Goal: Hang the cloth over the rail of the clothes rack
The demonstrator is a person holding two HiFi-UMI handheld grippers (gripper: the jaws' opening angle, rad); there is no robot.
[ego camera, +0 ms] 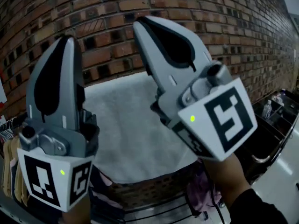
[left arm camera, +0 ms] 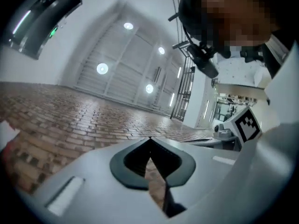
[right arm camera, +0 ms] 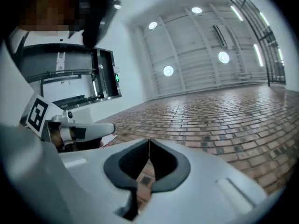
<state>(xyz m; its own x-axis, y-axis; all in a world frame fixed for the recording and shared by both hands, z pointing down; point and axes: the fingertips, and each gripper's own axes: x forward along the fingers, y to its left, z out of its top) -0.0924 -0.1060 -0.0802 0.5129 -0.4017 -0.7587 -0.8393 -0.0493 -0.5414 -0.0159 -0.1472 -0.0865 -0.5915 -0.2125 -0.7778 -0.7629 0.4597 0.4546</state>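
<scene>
Both grippers are lifted and point up at the brick wall [ego camera: 196, 3]. The left gripper [ego camera: 69, 40] is clenched with nothing in it: in its own view the 2 jaws meet at the tips, and only bricks show through the gap behind them. The right gripper [ego camera: 140, 23] is the same, closed on nothing.

The white cloth [ego camera: 135, 129] is below and beyond both grippers, between them in the head view, and neither of them touches it. It lies spread over something level in front of the wall, and its near edge hangs down. I judge that this support is the rail, but it is covered, so I cannot confirm it. The hanging looks done, or nearly done.

The cloth looks like a towel: soft, light and without stiffness, with a rough pile that should not slip from the pads. It will sag wherever nothing supports it. If it needs correction, I would take the near hanging edge toward each side, 1 gripper per side, and pull evenly, because a pull on 1 side may drag it off.
</scene>
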